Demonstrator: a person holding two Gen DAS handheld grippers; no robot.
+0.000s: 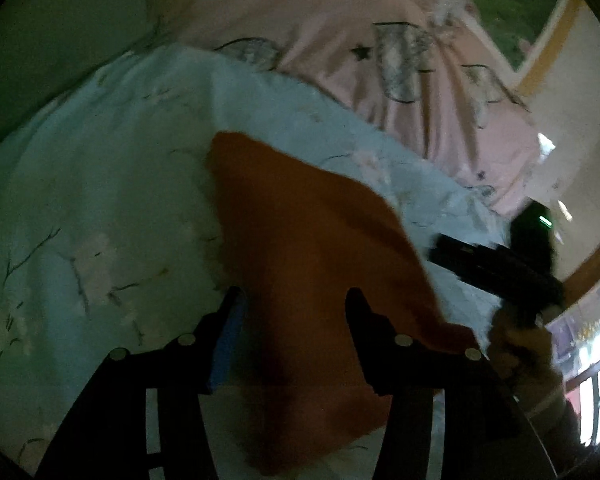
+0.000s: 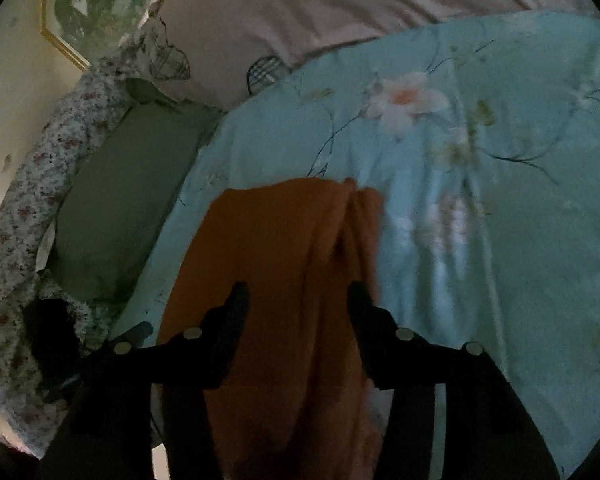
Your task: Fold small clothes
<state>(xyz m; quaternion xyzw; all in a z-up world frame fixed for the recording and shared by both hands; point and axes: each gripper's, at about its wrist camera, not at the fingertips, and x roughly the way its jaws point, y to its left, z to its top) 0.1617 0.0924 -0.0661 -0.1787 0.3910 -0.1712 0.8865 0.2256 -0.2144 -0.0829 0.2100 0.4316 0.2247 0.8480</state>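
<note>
Currently both sets of jaws stood wide apart, nothing clamped. Left gripper (image 1: 292, 300): fingers either side of the orange cloth (image 1: 300, 248), which ran up between them w/o contact I could confirm. One finger carried a blue pad (image 1: 226, 344). Right gripper (image 2: 296, 296): same posture, jaws spread, orange cloth (image 2: 284, 280) lying between and beyond the tips; no pinch visible.

Cloth lay on the pale blue floral sheet (image 2: 480, 200), partly bunched. Right wrist view showed a lengthwise ridge/crease near its right edge; left wrist view showed it as a rough pointed shape, corner toward the far side. Frames dim and blurred, so garment type not determinable.

Outward: pink bedding w/ star and plaid prints (image 1: 340, 32) beyond the blue sheet; a green pillow (image 2: 120, 200) to the left in the right wrist view, flowered fabric (image 2: 24, 200) beside it; framed picture (image 2: 100, 4) on the wall. Right gripper also appeared in the left wrist view, at the right edge, held in a hand (image 1: 520, 344).

Judgement: step looked like an early one, approx. lining up for a grab on the near edge; cloth not yet a tidy fold. Next move prob. calls for closing each gripper on a near corner/edge, then carrying it over to the far side, keeping the ridge flat.

Writing/brands: none legible.
</note>
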